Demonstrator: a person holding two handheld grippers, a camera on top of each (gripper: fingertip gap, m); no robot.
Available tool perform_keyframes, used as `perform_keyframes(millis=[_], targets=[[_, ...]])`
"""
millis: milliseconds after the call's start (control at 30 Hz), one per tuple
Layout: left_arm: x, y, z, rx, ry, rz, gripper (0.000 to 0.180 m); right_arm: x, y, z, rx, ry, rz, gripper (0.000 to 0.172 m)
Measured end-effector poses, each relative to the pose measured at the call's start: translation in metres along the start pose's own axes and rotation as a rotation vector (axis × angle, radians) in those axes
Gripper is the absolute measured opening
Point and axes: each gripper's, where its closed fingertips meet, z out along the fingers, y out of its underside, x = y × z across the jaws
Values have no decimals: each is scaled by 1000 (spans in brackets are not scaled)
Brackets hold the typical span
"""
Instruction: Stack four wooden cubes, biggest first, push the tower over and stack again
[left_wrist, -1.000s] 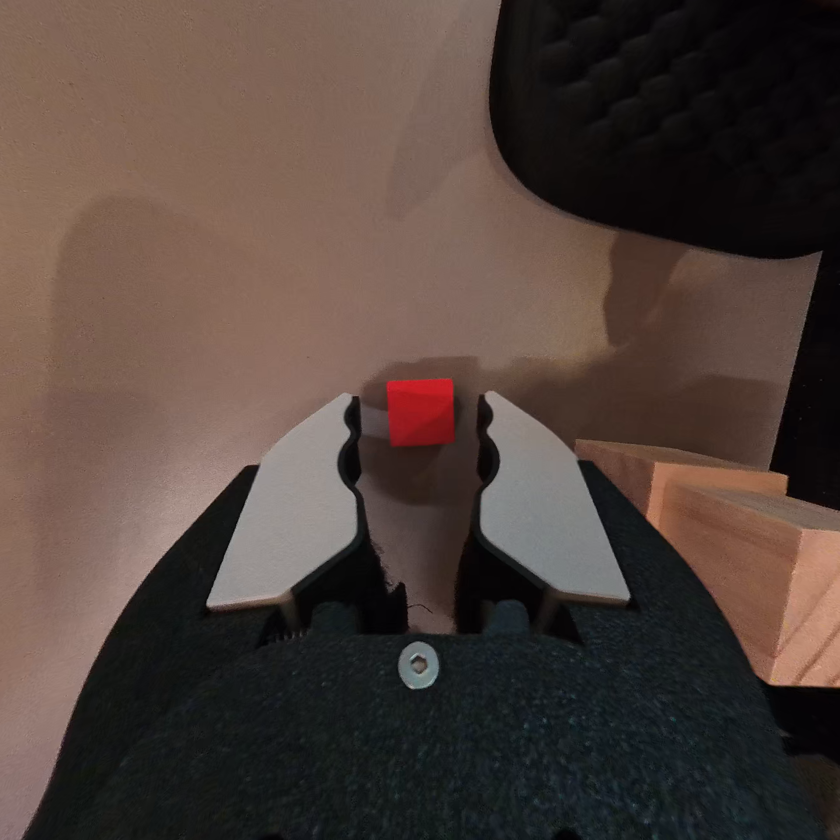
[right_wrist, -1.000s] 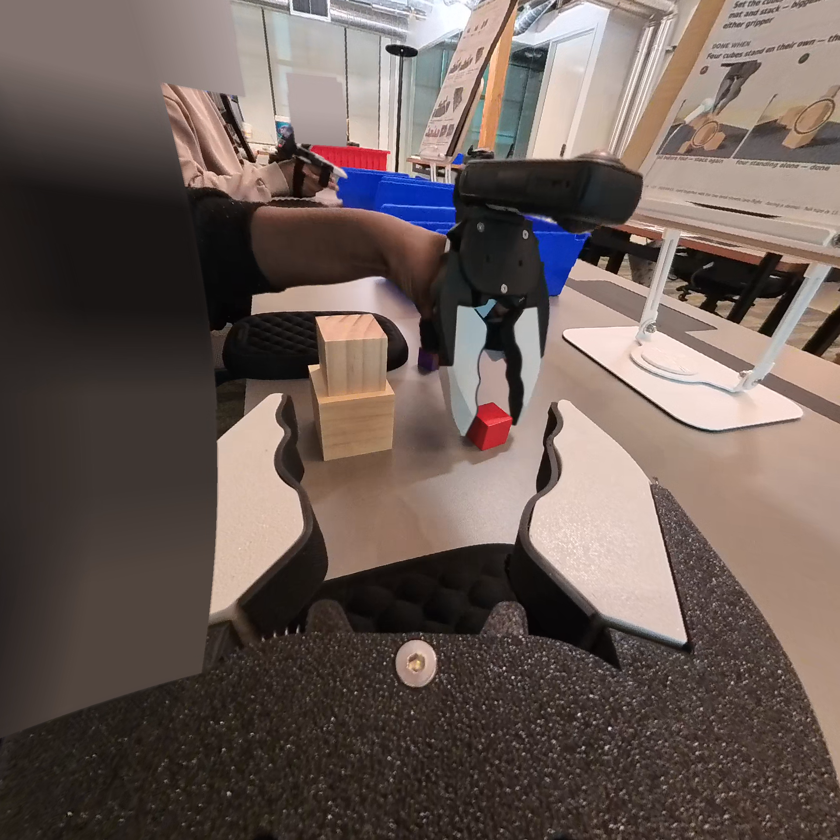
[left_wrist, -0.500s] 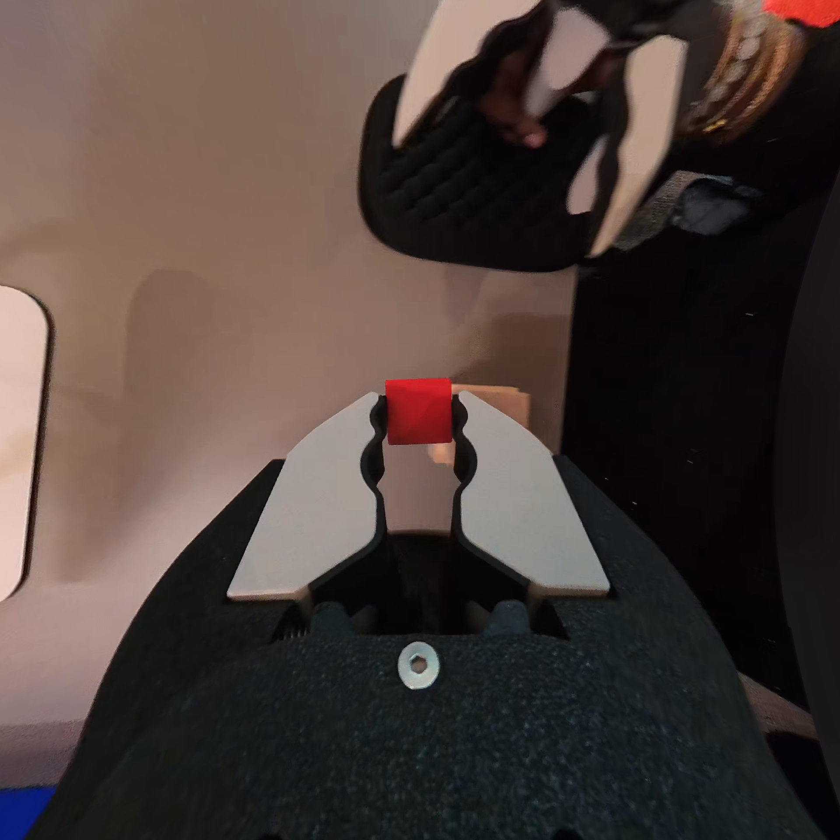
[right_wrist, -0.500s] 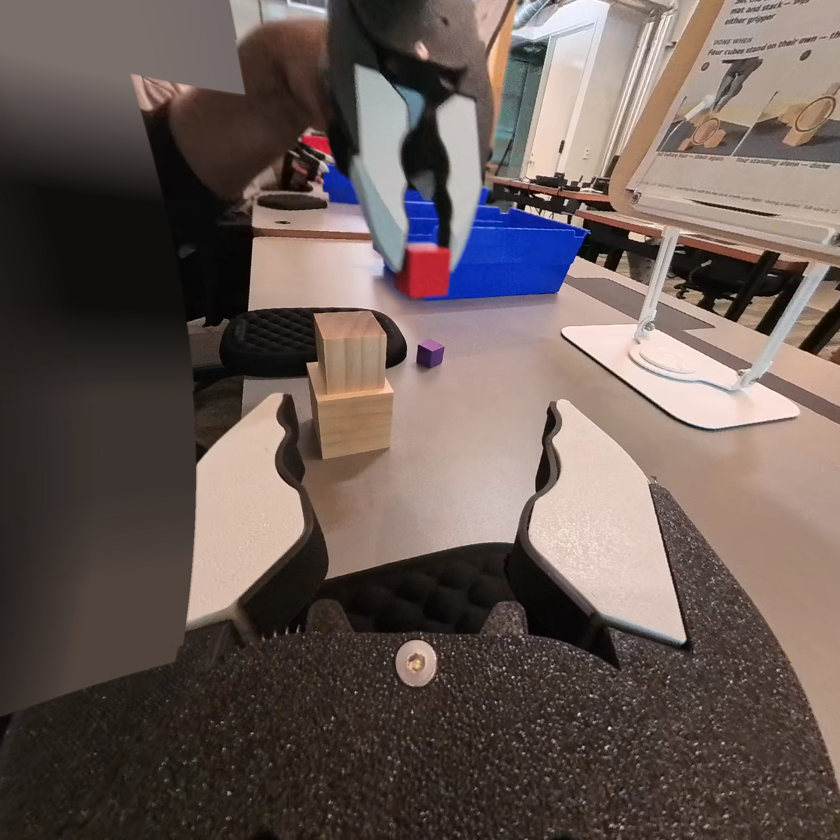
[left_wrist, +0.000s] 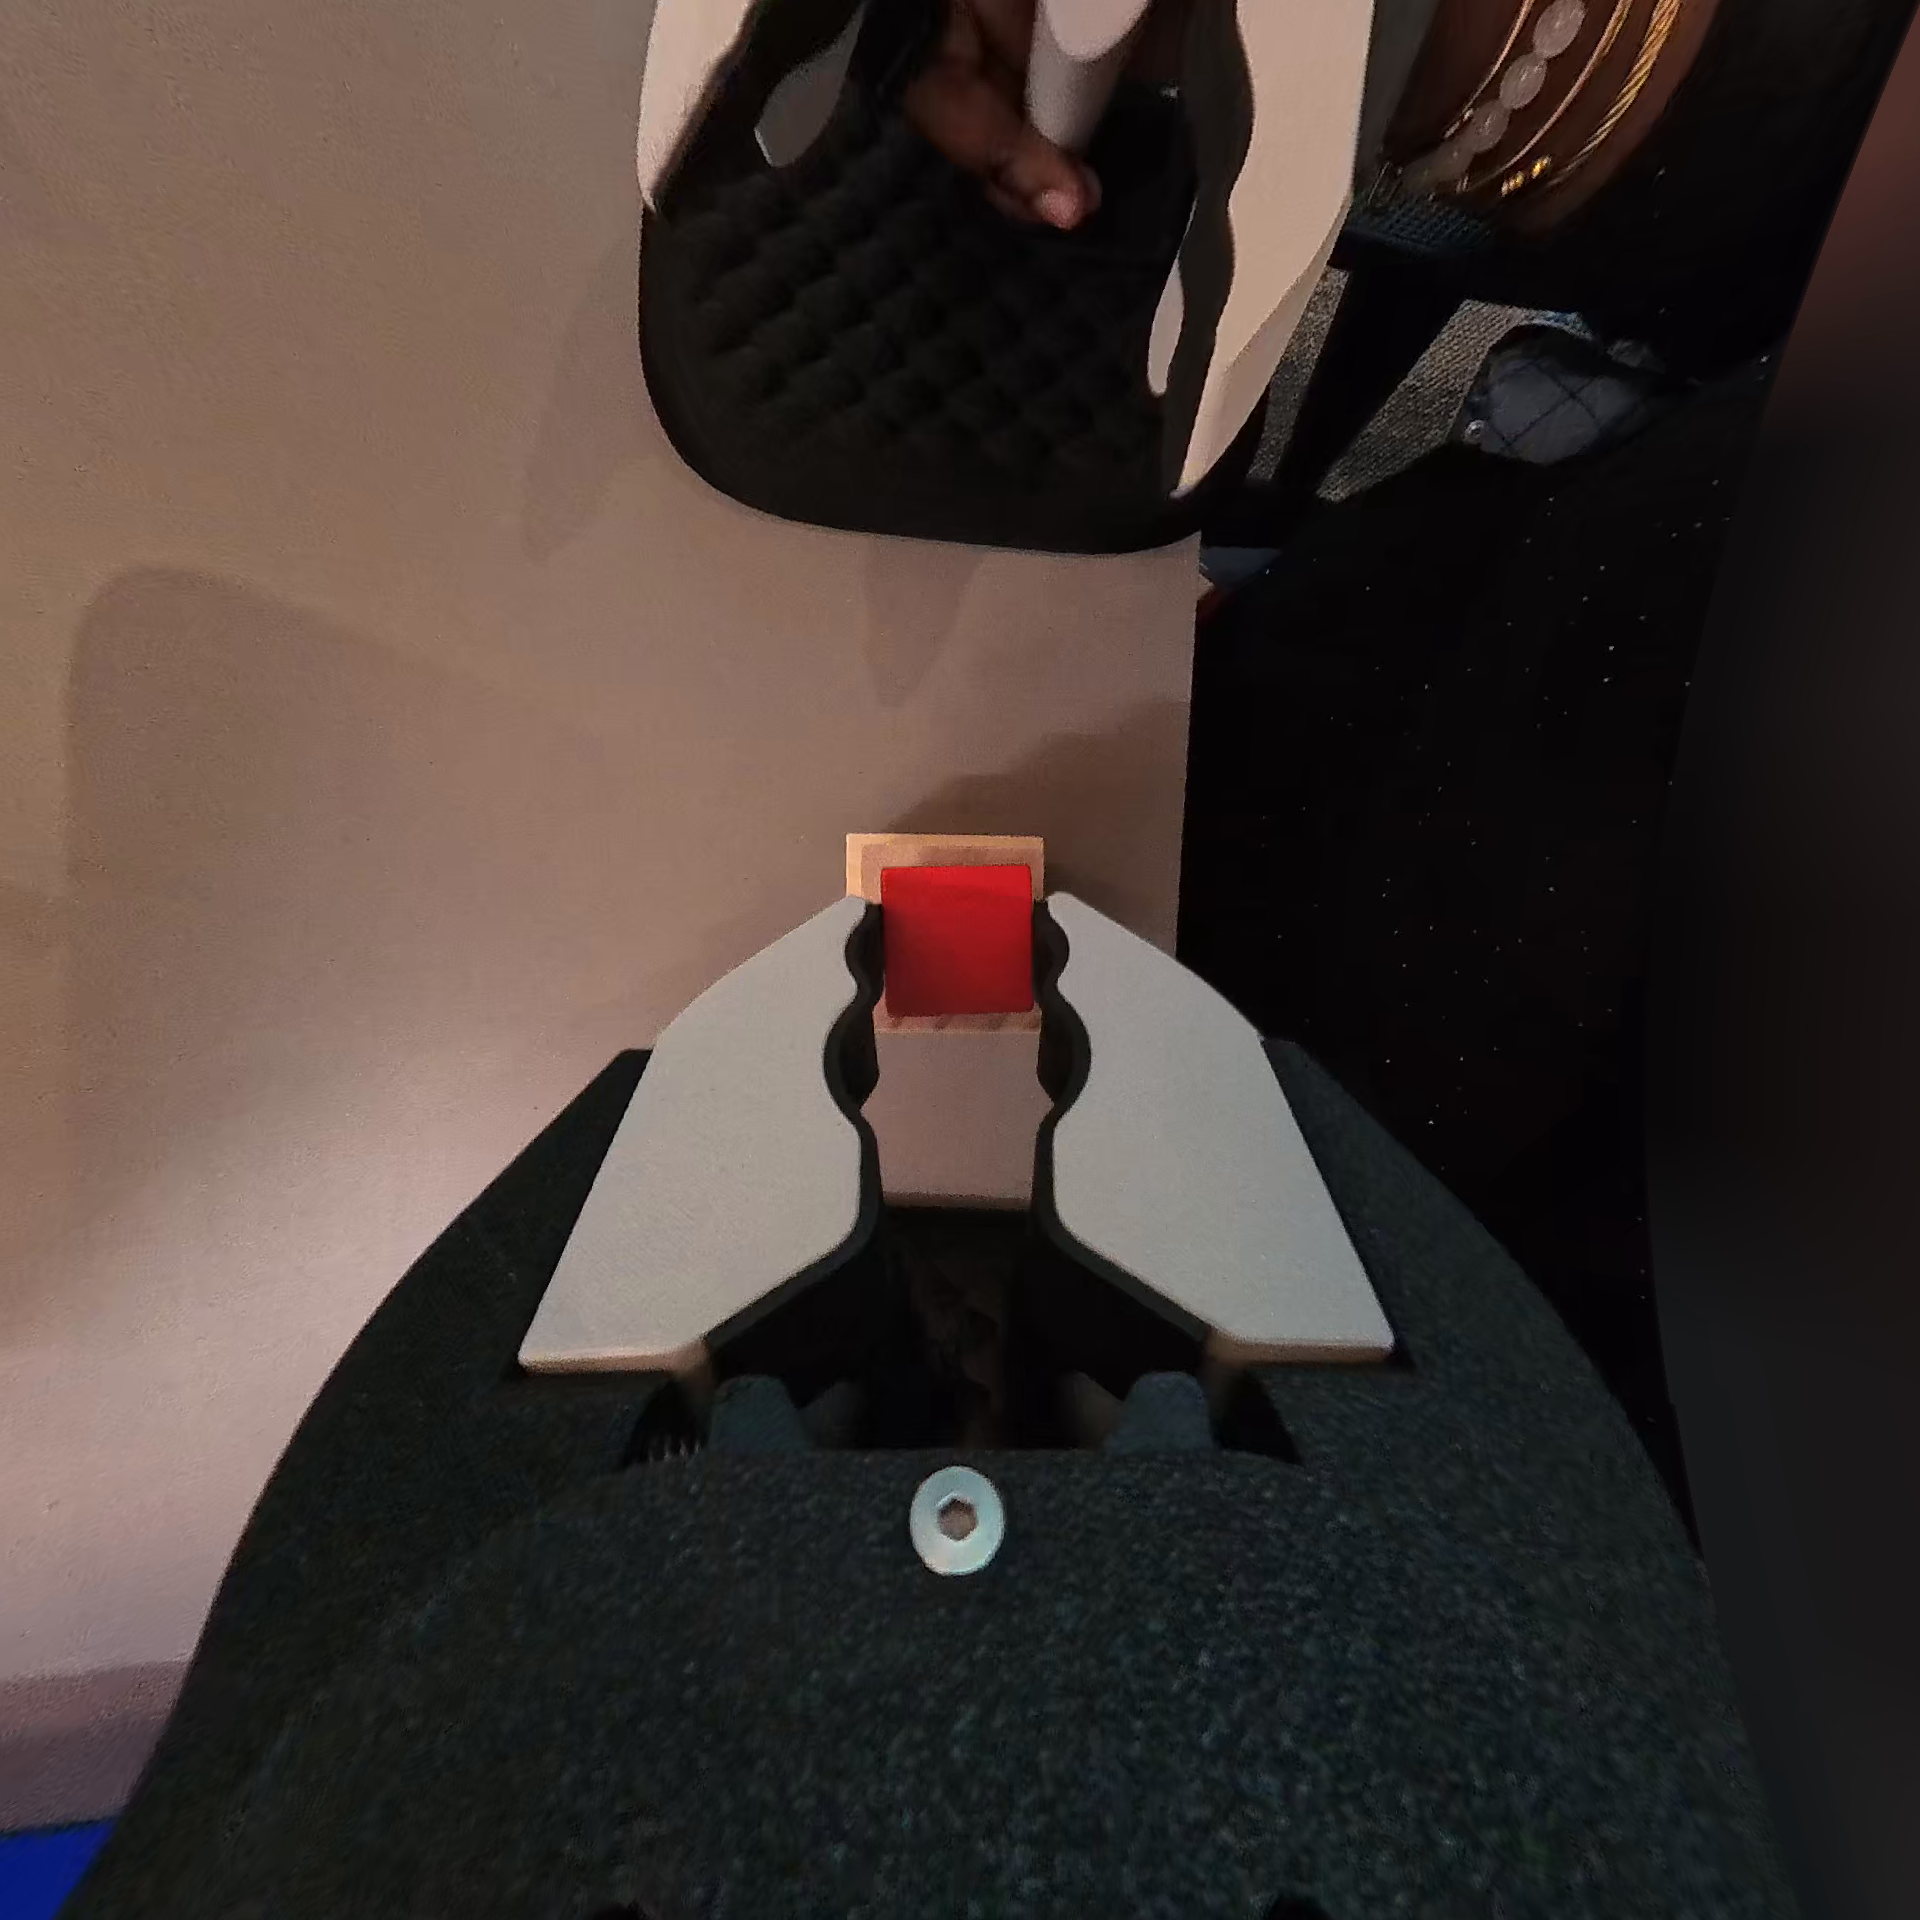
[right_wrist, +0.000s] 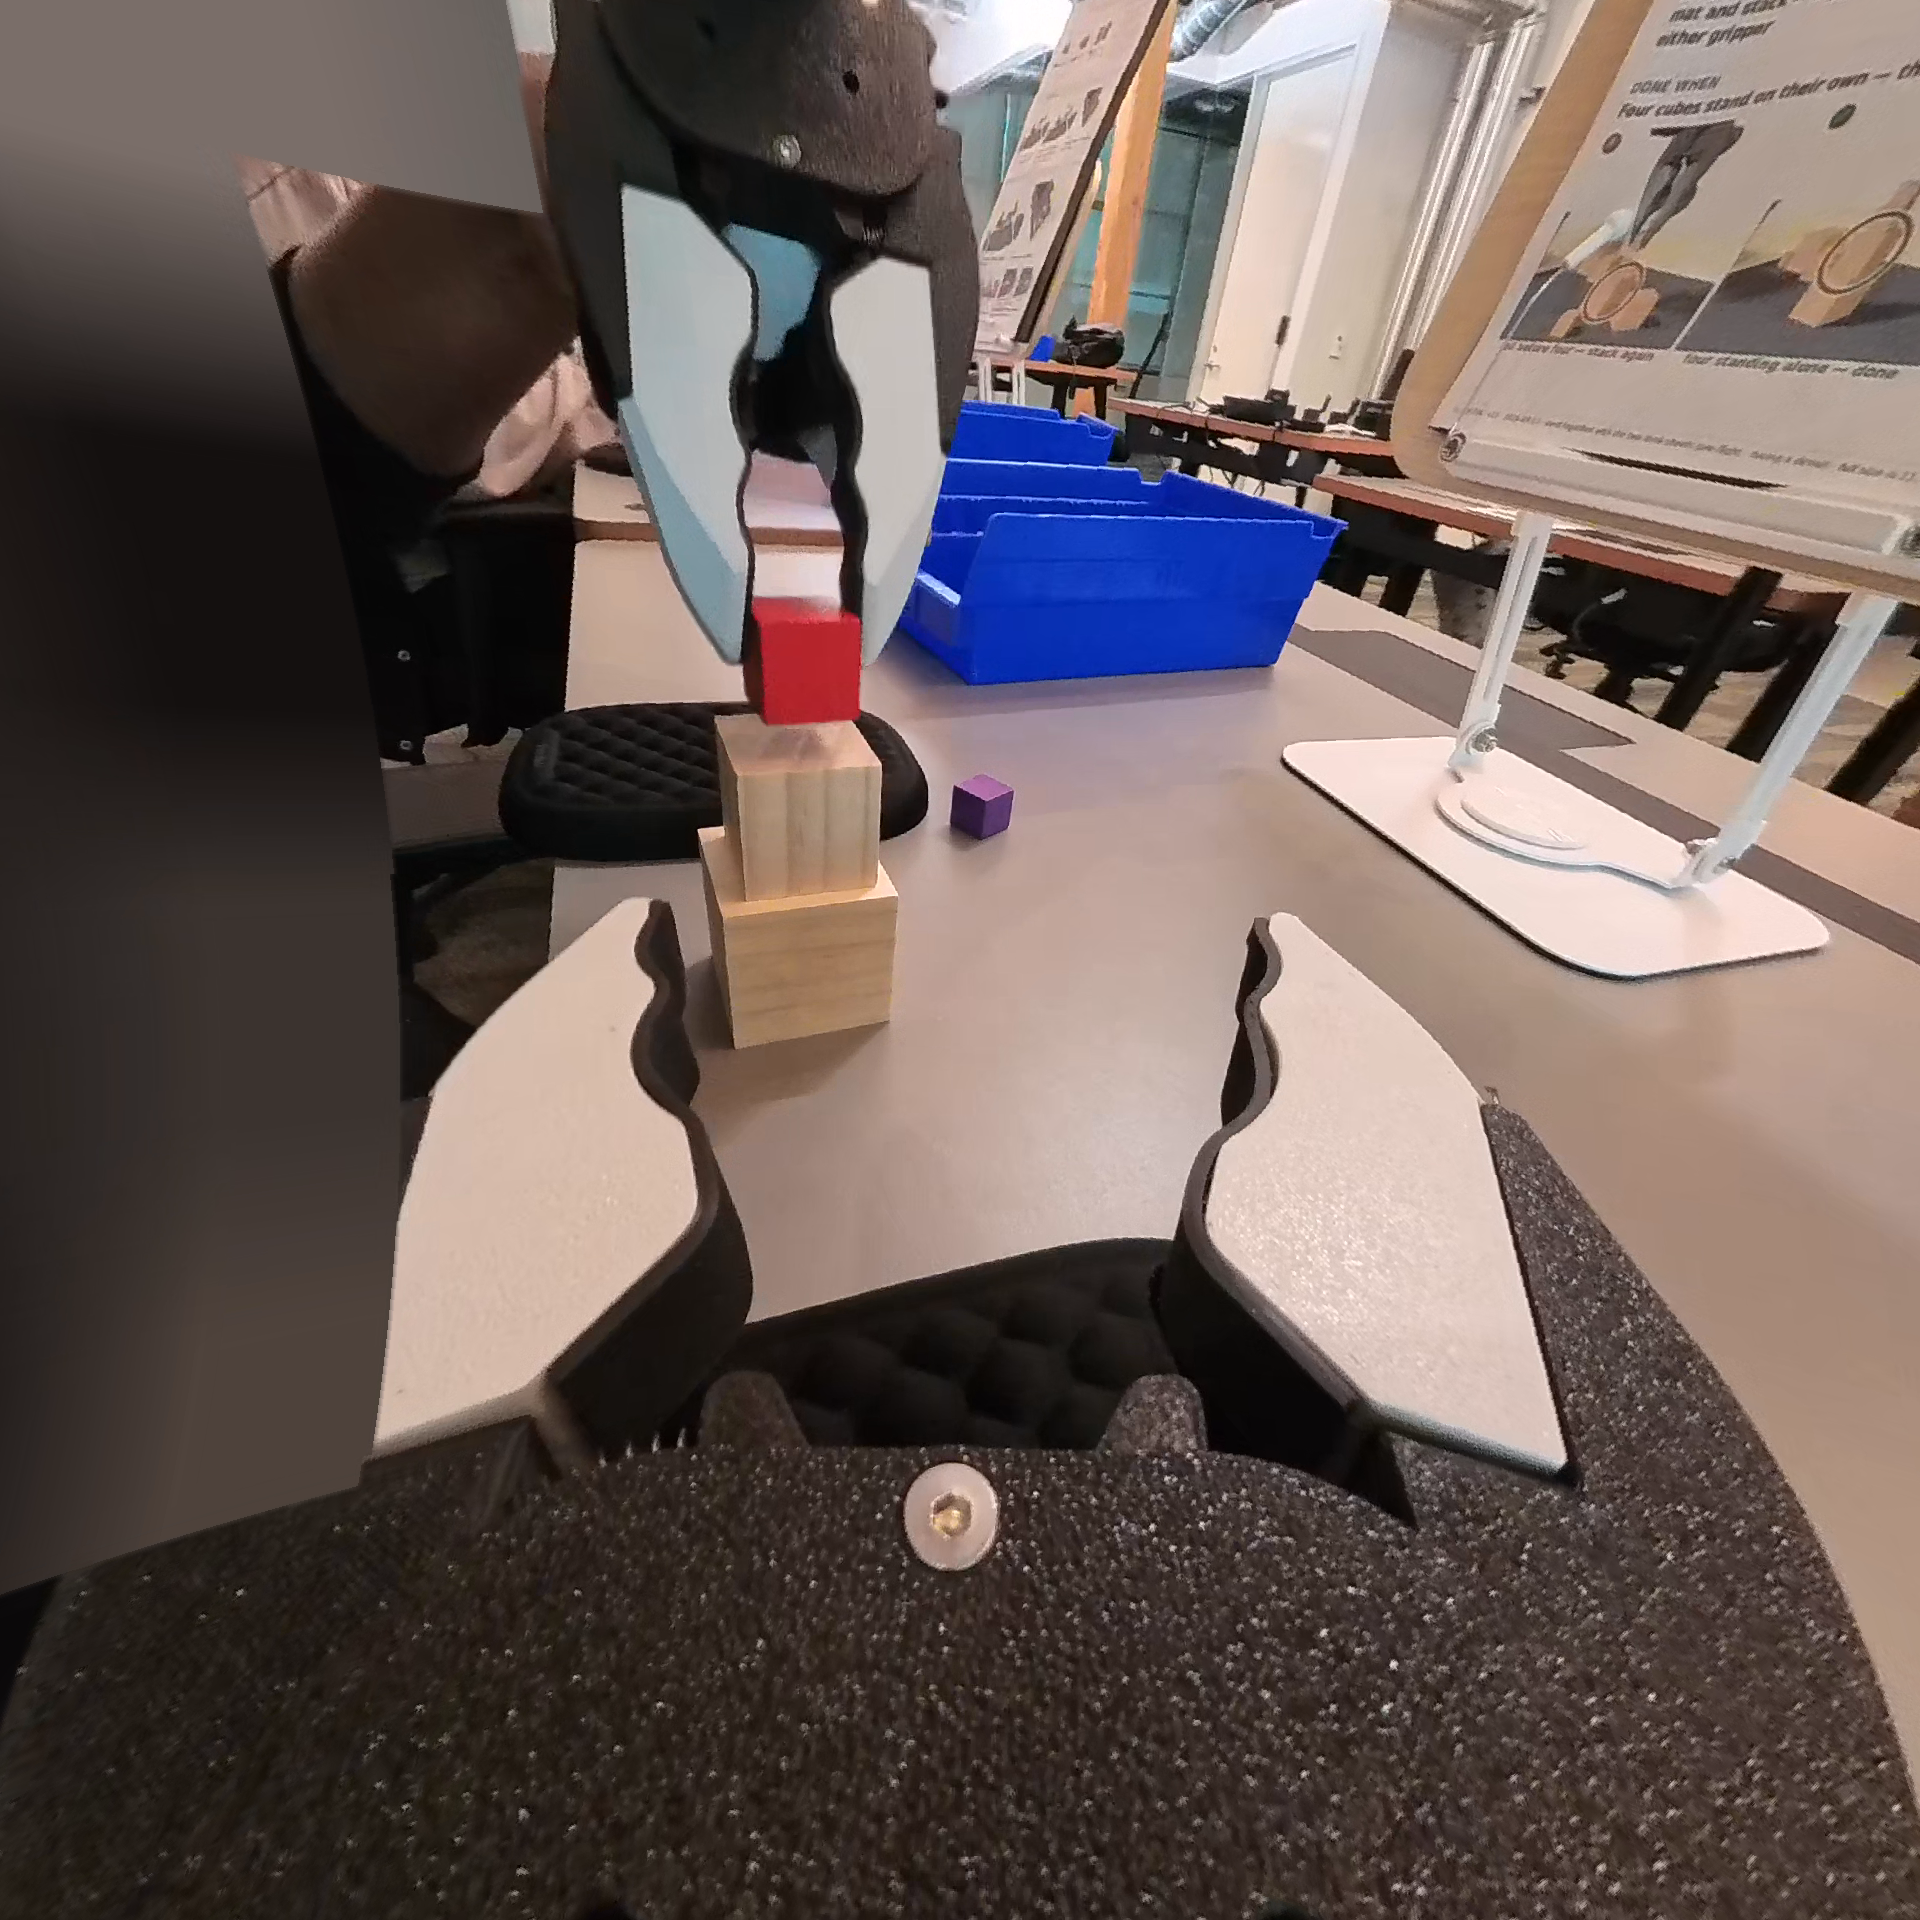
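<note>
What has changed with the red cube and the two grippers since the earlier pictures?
The left gripper closed on the red cube, lifted it off the table and carried it above the stacked wooden blocks. The right gripper stayed wide open and empty; the purple cube and the blocks did not move.

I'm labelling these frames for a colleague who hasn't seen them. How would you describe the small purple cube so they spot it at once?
Start at the grey table and find the stack of two wooden blocks near its left edge. The purple cube sits alone on the tabletop just right of that stack, in front of the blue bins. It is the smallest cube, and unlike the red cube, nothing holds it.
</note>
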Motion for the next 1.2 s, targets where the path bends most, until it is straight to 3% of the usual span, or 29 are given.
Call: perform_keyframes(millis=[1200], targets=[[0, 6, 7, -59, -12, 34, 27, 0, -1, 0, 5, 1, -5, 99]])
